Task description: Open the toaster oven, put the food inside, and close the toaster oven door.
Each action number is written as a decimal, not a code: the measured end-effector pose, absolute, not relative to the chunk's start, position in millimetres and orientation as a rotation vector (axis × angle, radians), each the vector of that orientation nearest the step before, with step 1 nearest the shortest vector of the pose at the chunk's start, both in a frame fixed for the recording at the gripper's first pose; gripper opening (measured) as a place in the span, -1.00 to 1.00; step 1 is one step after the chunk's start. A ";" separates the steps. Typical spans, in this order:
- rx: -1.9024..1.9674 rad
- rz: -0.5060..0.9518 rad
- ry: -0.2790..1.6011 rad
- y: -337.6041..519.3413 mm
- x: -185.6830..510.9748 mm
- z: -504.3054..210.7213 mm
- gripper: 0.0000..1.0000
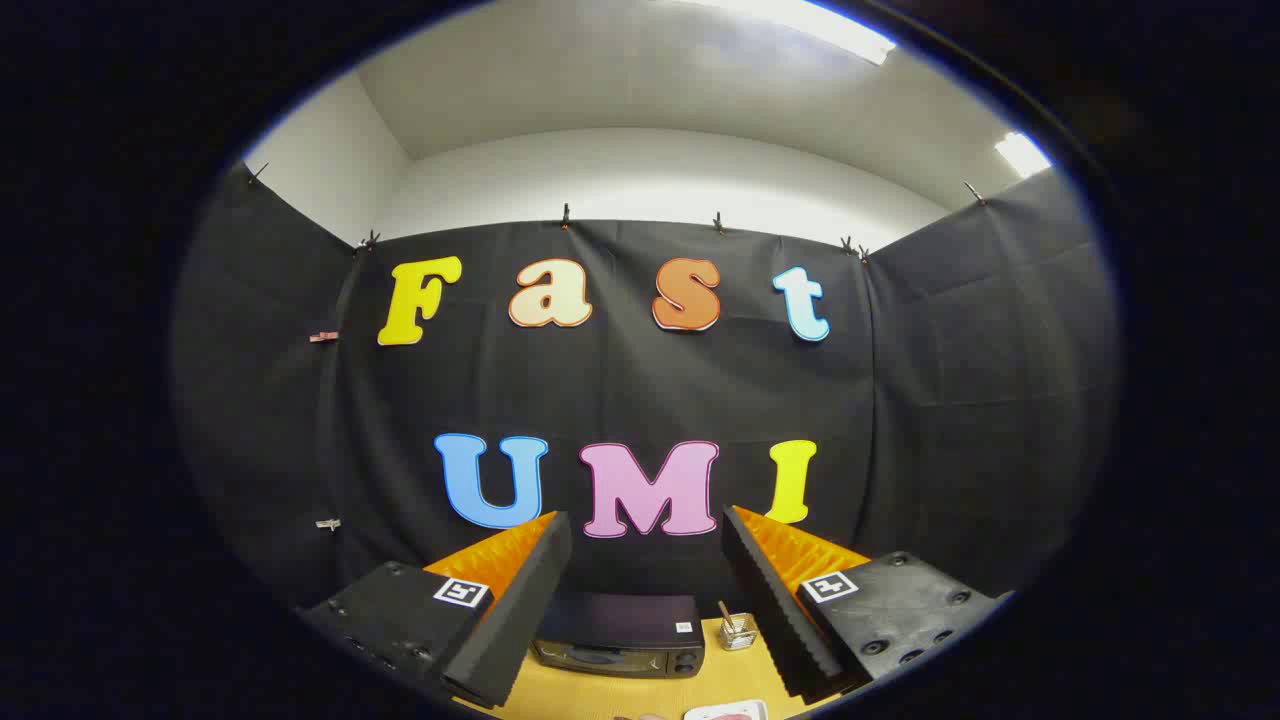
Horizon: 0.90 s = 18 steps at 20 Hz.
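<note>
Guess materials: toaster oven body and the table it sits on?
Toaster oven, beyond the open gripper: looks like dark painted metal, satin sheen, with a glossy, probably glass door. Table: yellowish wood or laminate, matte; grain too blurred to tell.

Likely a staged recording booth: black cloth wall (640, 400) clipped beneath white ceiling (640, 90).

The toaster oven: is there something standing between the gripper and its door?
Nothing visible does. The toaster oven sits on the table beyond the open gripper, framed between its fingers, door closed. A small jar stands beside the oven, off the path; a plate lies nearer, low.
</note>
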<state>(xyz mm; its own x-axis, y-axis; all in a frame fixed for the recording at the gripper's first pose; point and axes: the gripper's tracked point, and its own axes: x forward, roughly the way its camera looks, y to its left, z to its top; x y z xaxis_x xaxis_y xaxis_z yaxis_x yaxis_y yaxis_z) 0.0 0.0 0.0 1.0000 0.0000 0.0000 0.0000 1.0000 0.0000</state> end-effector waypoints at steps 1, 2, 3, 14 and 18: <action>0.000 -0.005 0.004 -2.0 -1.0 -1.0 0.95; -0.002 -0.010 0.007 -4.0 -2.2 -0.8 0.95; -0.003 -0.013 0.007 -5.5 -3.4 -0.8 0.95; 0.002 -0.031 -0.010 -11.5 -10.1 7.8 0.95; -0.001 -0.024 -0.003 -9.7 -11.1 5.9 0.95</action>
